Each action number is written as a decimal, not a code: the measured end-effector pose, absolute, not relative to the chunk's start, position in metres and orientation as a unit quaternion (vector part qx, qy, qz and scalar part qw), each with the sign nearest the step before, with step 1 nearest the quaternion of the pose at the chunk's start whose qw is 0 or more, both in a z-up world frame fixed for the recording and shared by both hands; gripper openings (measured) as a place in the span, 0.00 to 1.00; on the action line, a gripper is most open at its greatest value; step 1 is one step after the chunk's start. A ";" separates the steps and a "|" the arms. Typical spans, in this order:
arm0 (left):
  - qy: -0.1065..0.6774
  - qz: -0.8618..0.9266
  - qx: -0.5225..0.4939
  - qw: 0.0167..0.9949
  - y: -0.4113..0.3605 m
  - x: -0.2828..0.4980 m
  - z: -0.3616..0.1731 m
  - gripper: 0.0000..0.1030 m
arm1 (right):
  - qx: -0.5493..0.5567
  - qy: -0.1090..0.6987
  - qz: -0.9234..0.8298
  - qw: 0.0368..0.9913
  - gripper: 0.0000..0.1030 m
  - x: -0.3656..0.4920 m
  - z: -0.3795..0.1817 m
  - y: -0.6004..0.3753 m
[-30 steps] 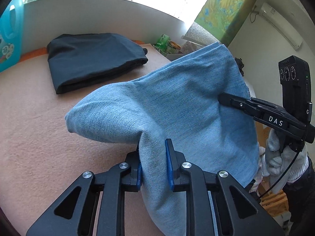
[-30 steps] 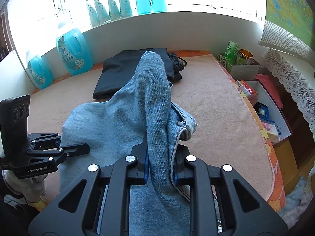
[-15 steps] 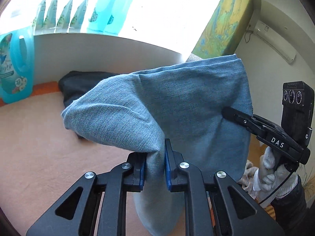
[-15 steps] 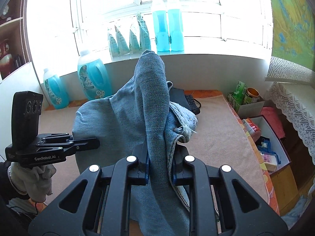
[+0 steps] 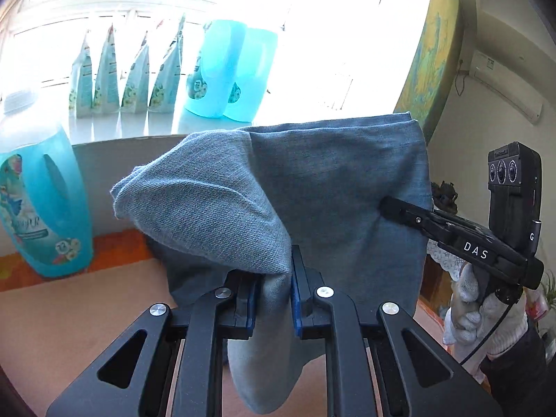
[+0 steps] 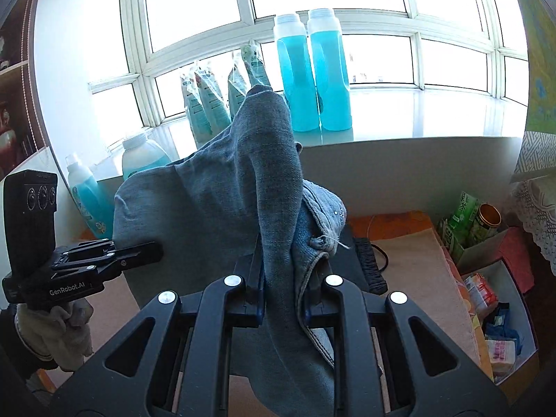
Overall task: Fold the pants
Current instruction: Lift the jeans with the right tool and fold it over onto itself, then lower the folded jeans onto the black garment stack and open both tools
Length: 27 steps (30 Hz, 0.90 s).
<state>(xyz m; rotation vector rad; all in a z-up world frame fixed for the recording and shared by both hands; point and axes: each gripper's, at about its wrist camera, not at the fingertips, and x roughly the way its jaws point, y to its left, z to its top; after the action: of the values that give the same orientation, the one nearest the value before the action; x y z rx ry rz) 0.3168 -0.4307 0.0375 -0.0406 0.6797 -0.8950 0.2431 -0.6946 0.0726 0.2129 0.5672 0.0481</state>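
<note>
A pair of light blue jeans (image 5: 330, 187) hangs in the air between both grippers, lifted off the tan table (image 5: 76, 319). My left gripper (image 5: 272, 290) is shut on a bunched fold of the denim. My right gripper (image 6: 283, 290) is shut on another fold of the jeans (image 6: 222, 205), beside a frayed hem. In the left wrist view the right gripper (image 5: 385, 205) bites the cloth's right edge, held by a gloved hand (image 5: 483, 316). The left gripper (image 6: 153, 250) shows at the cloth's left edge in the right wrist view.
Blue detergent bottles (image 6: 312, 76) and refill pouches (image 5: 121, 69) line the windowsill. A large bottle (image 5: 38, 201) stands at the table's back left. Dark folded clothing (image 6: 368, 267) lies behind the jeans. Boxes of clutter (image 6: 486, 278) sit off the table's right side.
Both grippers have risen and tilted up with the jeans, which lay partly on the table and now hang clear of it. The dark folded clothing is now mostly hidden behind the denim.
</note>
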 end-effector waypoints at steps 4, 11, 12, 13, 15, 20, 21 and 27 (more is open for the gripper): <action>0.323 -0.414 -0.012 0.851 -0.436 0.340 0.026 0.13 | 0.114 0.295 0.025 0.948 0.15 0.289 0.053 -0.712; 0.344 -0.379 0.020 0.858 -0.454 0.386 -0.002 0.13 | 0.119 0.353 -0.015 0.928 0.21 0.347 0.003 -0.735; 0.341 -0.371 0.027 0.864 -0.454 0.390 -0.002 0.13 | 0.117 0.355 -0.034 0.927 0.26 0.350 -0.001 -0.738; 0.336 -0.364 0.031 0.868 -0.453 0.393 -0.002 0.13 | 0.120 0.354 -0.049 0.926 0.28 0.350 -0.003 -0.741; 0.334 -0.359 0.030 0.871 -0.448 0.394 0.002 0.14 | 0.128 0.347 -0.059 0.927 0.43 0.350 -0.003 -0.747; 0.331 -0.365 0.045 0.869 -0.438 0.386 0.012 0.14 | 0.116 0.335 -0.063 0.933 0.46 0.335 0.015 -0.736; 0.331 -0.365 0.045 0.869 -0.436 0.384 0.015 0.14 | 0.111 0.331 -0.064 0.935 0.47 0.328 0.020 -0.732; 0.326 -0.362 0.045 0.872 -0.409 0.352 0.031 0.14 | 0.085 0.317 -0.058 0.943 0.56 0.281 0.046 -0.697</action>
<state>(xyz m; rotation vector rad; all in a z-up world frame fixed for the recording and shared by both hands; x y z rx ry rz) 0.3525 -0.4090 0.0312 0.0931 0.6810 -0.7565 0.2813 -0.6973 0.0457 0.1742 0.6459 -0.1176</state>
